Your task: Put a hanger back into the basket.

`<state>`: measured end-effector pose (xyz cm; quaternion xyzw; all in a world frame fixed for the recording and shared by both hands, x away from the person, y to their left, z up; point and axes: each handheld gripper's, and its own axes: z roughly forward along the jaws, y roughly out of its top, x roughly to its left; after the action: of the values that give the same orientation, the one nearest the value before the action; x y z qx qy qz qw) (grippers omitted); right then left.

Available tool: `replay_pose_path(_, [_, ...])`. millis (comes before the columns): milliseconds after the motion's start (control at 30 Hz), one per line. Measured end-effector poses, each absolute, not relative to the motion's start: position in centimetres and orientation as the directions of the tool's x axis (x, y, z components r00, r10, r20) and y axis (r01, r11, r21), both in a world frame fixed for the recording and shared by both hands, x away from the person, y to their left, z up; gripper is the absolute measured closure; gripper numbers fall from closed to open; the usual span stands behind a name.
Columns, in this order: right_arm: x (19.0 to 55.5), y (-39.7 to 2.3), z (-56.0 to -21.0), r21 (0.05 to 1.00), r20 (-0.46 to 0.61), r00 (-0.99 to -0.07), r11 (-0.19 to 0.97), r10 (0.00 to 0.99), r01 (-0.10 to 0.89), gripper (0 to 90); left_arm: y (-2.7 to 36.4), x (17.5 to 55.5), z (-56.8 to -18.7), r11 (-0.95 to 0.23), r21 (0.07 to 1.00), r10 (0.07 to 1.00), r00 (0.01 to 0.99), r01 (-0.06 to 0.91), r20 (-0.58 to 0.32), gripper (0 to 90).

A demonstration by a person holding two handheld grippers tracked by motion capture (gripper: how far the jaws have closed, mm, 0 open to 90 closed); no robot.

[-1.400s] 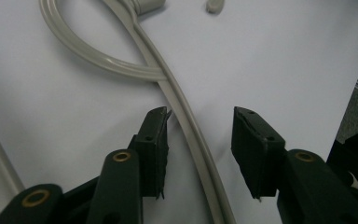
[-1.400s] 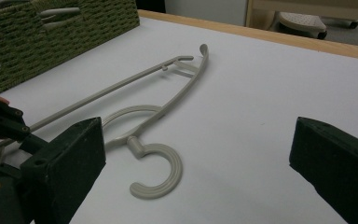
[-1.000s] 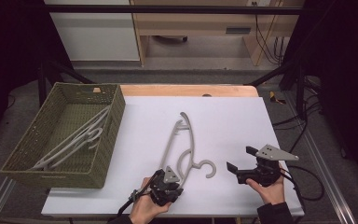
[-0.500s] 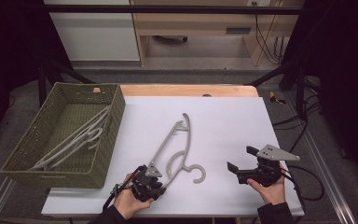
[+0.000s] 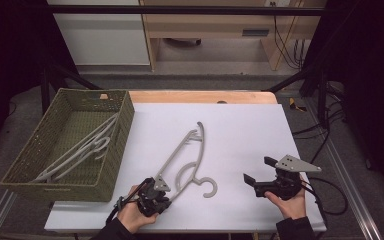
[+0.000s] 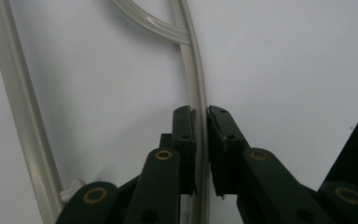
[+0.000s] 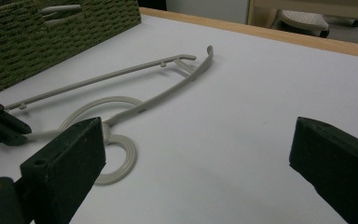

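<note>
A grey plastic hanger (image 5: 190,150) lies slanted on the white table top, its hook curling toward the near edge. My left gripper (image 5: 164,191) is at the hanger's near end. In the left gripper view its jaws (image 6: 201,114) have just been closing and now press on the thin arm of the hanger (image 6: 193,70). My right gripper (image 5: 259,170) is held at the near right, open, with nothing between its jaws (image 7: 200,140). From there the hanger (image 7: 144,107) lies ahead, and the left gripper (image 7: 4,123) is at the far left.
A green woven basket (image 5: 125,125) stands at the table's left with several grey hangers (image 5: 80,150) inside; its wall (image 7: 65,28) also appears in the right gripper view. A wooden strip edges the far side of the table. Cables trail at the right.
My left gripper has moved left along the near edge, dragging the hanger's near end, so the hanger now lies more slanted. The right gripper has stayed still.
</note>
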<state>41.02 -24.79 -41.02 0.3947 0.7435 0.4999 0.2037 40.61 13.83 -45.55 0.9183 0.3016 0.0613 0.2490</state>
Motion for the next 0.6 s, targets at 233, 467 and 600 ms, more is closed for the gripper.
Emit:
replay_pose_path(233, [41.1, -24.7, -41.1, 0.903, 0.091, -0.606, 0.191, 0.79, 0.385, 3.8, 13.7, 40.7, -45.5, -0.731, 0.469, 0.56, 0.828, 0.496, -0.004, 67.6])
replay_pose_path(467, [41.1, -24.7, -40.9, 0.905, 0.096, -0.606, 0.184, 0.789, 0.383, 3.8, 13.1, 40.9, -45.5, -0.717, 0.437, 0.602, 0.799, 0.542, -0.004, 69.9])
replay_pose_path(600, [41.0, -24.7, -40.7, 0.906, 0.095, -0.605, 0.183, 0.79, 0.381, 3.7, 12.6, 40.7, -45.4, -0.721, 0.423, 0.611, 0.791, 0.548, 0.017, 74.5])
